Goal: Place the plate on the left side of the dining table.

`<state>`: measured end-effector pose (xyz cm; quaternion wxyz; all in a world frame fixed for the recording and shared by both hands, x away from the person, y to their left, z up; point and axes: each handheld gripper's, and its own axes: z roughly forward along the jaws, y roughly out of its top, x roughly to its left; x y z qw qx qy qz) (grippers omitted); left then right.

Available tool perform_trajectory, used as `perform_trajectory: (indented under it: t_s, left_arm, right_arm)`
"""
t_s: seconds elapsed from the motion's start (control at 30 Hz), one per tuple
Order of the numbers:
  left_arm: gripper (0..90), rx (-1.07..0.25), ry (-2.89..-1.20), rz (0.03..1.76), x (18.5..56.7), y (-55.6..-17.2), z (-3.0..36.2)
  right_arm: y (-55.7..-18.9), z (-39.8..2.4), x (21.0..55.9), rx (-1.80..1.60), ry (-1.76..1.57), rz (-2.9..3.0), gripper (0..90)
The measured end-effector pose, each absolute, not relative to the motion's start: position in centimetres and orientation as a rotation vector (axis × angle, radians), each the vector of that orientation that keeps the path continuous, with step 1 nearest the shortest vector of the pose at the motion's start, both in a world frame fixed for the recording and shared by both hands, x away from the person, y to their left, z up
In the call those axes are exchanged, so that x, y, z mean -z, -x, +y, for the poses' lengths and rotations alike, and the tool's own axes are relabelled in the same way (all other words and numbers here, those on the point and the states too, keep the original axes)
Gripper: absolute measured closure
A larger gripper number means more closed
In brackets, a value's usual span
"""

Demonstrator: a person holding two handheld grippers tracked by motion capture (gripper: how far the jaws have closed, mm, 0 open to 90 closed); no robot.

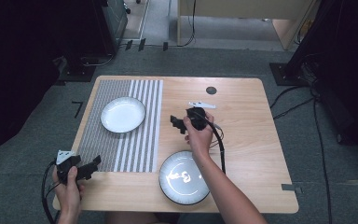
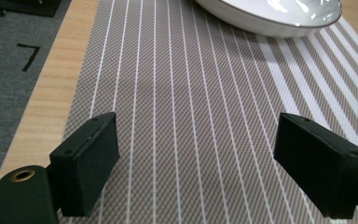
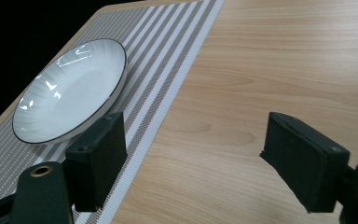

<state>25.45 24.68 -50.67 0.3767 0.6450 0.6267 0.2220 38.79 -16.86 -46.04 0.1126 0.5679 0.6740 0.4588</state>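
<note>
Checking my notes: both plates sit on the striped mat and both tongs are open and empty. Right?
Not quite. In the high view one plate is on the mat; the other plate sits on bare table. Both tongs, left and right, are open and empty.

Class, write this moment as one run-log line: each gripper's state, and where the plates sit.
left gripper: open, empty | right gripper: open, empty | white round plate: on striped grey placemat | second white plate: on wooden table

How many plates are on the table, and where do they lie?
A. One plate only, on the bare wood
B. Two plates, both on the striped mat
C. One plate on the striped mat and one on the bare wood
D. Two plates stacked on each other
C: in the high view one white plate lies on the striped mat, and a second plate lies on the bare wood of the table near the person's edge.
</note>
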Motion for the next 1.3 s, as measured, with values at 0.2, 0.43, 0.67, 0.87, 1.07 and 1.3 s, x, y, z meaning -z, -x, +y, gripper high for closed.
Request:
perform_trajectory:
  t_s: [0.2, 0.43, 0.67, 0.87, 1.07, 1.3]
  left_arm:
    - [13.8, -0.547, -1.68, 1.611, 51.1, -24.5, 25.1]
    - [13.8, -0.609, -1.76, 1.592, 51.5, -24.0, 25.0]
    - [13.1, -0.669, -1.824, 1.569, 51.8, -24.0, 24.4]
    - [12.1, -0.684, -1.851, 1.565, 51.8, -24.0, 24.2]
    - [12.1, -0.683, -1.85, 1.566, 51.8, -24.0, 24.2]
    - [12.1, -0.683, -1.85, 1.566, 51.8, -24.0, 24.2]
  right_arm:
    - [-37.9, -18.5, 46.6, -1.314, -1.648, 1.992, 20.0]
    - [-36.8, -21.0, 47.2, -1.288, -1.672, 1.964, 20.2]
    - [-35.7, -22.6, 47.3, -1.266, -1.668, 1.951, 20.2]
    - [-34.6, -24.0, 47.3, -1.262, -1.663, 1.936, 19.9]
    - [-33.6, -25.5, 47.6, -1.237, -1.678, 1.923, 19.8]
    - [-32.3, -27.6, 48.0, -1.217, -1.695, 1.889, 19.7]
